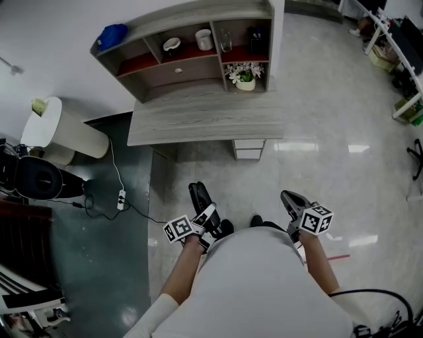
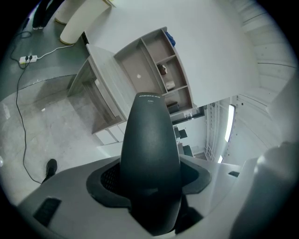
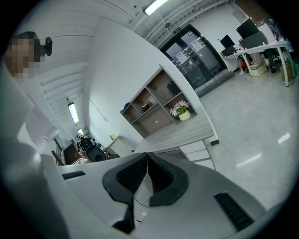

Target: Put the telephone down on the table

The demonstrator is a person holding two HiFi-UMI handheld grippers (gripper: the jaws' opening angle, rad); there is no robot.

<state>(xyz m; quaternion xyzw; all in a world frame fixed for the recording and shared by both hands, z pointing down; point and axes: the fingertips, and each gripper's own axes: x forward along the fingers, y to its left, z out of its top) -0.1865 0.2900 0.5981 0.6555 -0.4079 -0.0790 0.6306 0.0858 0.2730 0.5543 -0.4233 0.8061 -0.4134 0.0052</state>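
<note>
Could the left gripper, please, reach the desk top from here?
Probably not yet: open floor lies between the left gripper, holding the telephone, and the desk top, though nothing blocks it.

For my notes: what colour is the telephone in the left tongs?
Telephone: black, best in the left gripper view.

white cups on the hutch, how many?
2. Both in the middle cubby of the hutch: left cup, right cup. The clear glass in the next cubby isn't counted; others may be hidden behind the dividers.
</note>
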